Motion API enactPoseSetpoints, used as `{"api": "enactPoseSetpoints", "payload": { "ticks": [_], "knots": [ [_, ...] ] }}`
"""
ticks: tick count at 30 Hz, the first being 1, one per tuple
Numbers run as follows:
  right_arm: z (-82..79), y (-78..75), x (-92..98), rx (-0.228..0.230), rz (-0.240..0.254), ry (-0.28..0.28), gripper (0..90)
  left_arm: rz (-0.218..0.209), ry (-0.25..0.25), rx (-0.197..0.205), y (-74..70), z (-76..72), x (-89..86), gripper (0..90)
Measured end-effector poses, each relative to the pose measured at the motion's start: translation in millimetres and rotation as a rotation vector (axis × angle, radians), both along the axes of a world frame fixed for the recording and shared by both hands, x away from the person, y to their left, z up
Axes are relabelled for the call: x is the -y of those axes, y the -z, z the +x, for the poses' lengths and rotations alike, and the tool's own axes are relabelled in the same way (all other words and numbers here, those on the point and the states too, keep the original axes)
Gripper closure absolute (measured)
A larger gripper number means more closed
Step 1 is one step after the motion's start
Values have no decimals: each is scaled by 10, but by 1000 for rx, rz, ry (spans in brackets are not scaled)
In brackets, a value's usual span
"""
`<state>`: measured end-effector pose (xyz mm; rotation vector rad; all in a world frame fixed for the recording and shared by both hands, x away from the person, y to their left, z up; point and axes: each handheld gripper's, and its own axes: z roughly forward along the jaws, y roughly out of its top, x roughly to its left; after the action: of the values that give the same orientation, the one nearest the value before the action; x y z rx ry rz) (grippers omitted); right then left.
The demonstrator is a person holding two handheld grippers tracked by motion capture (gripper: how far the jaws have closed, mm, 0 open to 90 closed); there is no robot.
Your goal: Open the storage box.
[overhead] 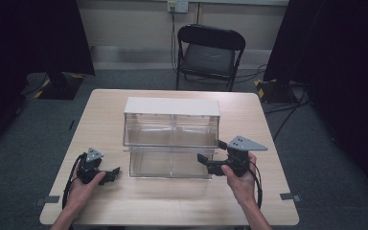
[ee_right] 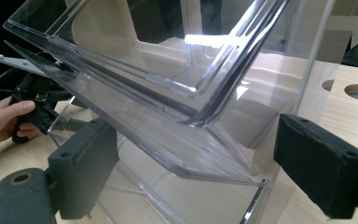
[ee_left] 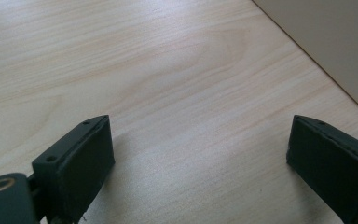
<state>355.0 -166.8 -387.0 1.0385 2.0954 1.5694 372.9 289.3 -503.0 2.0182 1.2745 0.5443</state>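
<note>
Clear plastic bin (overhead: 171,139) with a white top sits mid-counter (overhead: 139,201), two tiers, front openings toward me. My right hand-held gripper (overhead: 202,159) is at its lower right front corner, jaws spread, the bin's edge between them, not touching. My left hand-held gripper (overhead: 114,173) rests on the counter just left of the bin, jaws spread, nothing between them.

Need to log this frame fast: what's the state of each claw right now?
Left claw: open, holding nothing, jaws over bare table.
Right claw: open, jaws either side of the clear bin, not clamped on it.
</note>
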Motion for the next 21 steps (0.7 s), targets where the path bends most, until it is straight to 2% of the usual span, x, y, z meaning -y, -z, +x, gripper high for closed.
{"api": "enactPoseSetpoints", "payload": {
  "ticks": [21],
  "knots": [
    [9,8,5,-6,9,-5,127,0,0,-1,-1,0,0,67]
  ]
}}
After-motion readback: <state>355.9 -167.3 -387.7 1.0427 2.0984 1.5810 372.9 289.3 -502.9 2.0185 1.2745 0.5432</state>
